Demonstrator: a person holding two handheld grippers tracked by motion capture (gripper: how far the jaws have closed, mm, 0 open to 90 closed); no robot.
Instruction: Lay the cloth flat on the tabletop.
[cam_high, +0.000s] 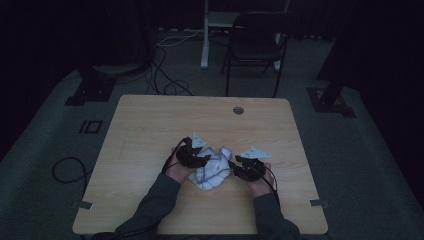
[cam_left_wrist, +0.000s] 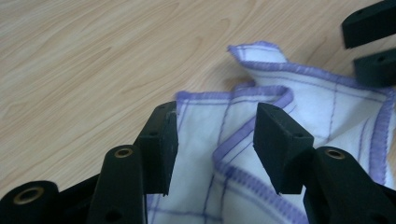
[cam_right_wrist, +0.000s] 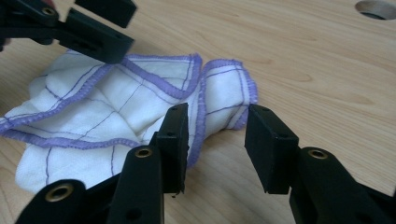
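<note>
A crumpled white cloth (cam_high: 214, 170) with purple checks and a purple hem lies on the wooden table (cam_high: 150, 130), near the front middle. My left gripper (cam_high: 204, 159) is at the cloth's left side, and in the left gripper view its open jaws straddle a fold of the cloth (cam_left_wrist: 219, 140) without closing on it. My right gripper (cam_high: 235, 162) is at the cloth's right edge. In the right gripper view its jaws stand open over the hemmed edge of the cloth (cam_right_wrist: 140, 107), and the left gripper's jaws (cam_right_wrist: 93, 28) hover over the cloth's far side.
A round cable hole (cam_high: 238, 110) sits near the table's far edge. A black folding chair (cam_high: 255, 45) and a white desk leg (cam_high: 204, 35) stand beyond the table. Cables (cam_high: 167, 75) lie on the grey floor.
</note>
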